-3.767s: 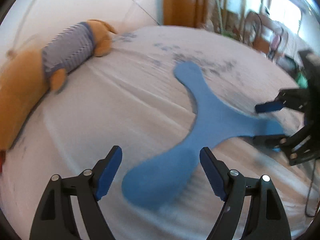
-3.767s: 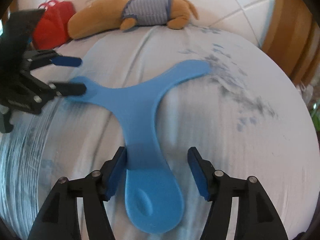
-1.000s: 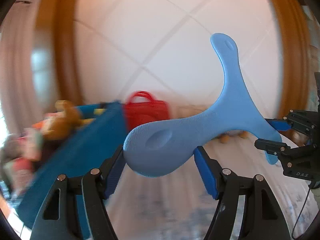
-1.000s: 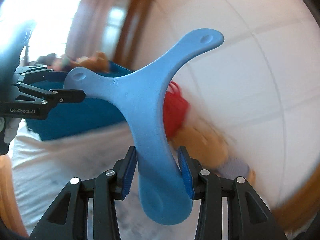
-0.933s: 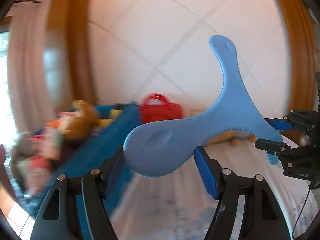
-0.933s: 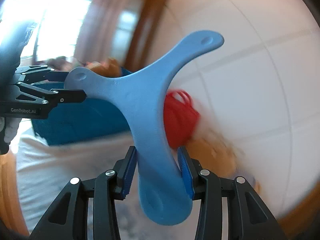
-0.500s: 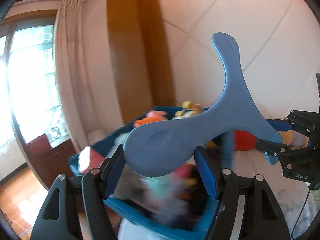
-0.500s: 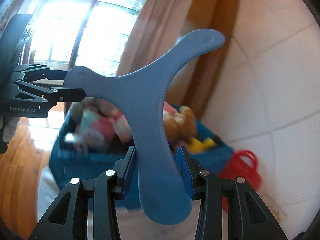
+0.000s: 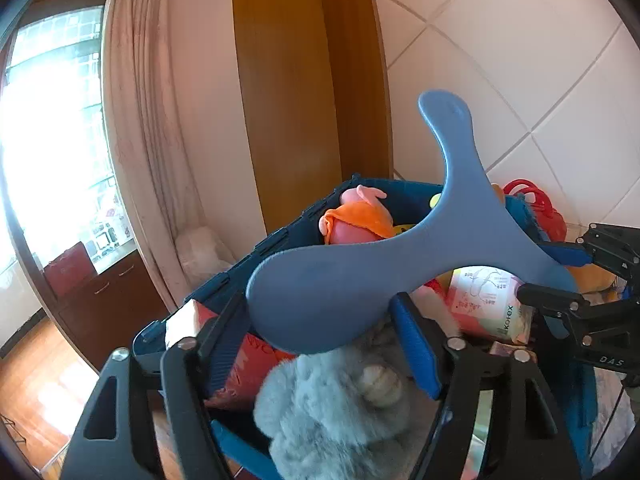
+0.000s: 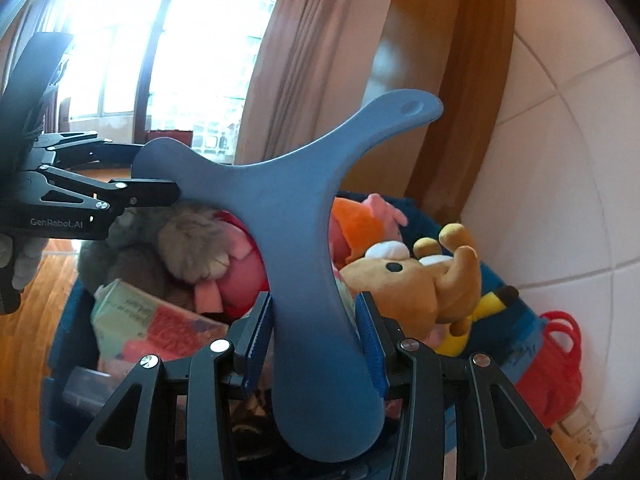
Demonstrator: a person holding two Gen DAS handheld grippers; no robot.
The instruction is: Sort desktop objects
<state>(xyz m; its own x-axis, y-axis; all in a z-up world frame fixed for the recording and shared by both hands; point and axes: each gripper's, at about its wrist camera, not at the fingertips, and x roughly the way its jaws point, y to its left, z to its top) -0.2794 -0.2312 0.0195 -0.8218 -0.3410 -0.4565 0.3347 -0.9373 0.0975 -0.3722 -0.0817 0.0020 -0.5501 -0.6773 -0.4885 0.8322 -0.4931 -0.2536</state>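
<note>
The boomerang (image 9: pixel 400 264) hung in the air above the bin (image 9: pixel 280 240), one arm pinched by the left hand-held gripper (image 9: pixel 320 340) and another by the right hand-held gripper (image 10: pixel 316 332). The third arm pointed toward 12 o'clock in the left view. The bin already held a bear (image 10: pixel 416 280), a grey plush (image 9: pixel 332 412) and packets (heaped to the rim). Judged progress: the boomerang was carried over the bin, not yet released; lowering and letting go remained.

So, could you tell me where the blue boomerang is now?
The blue boomerang is in the air above the blue toy bin, gripped by both grippers.
</note>
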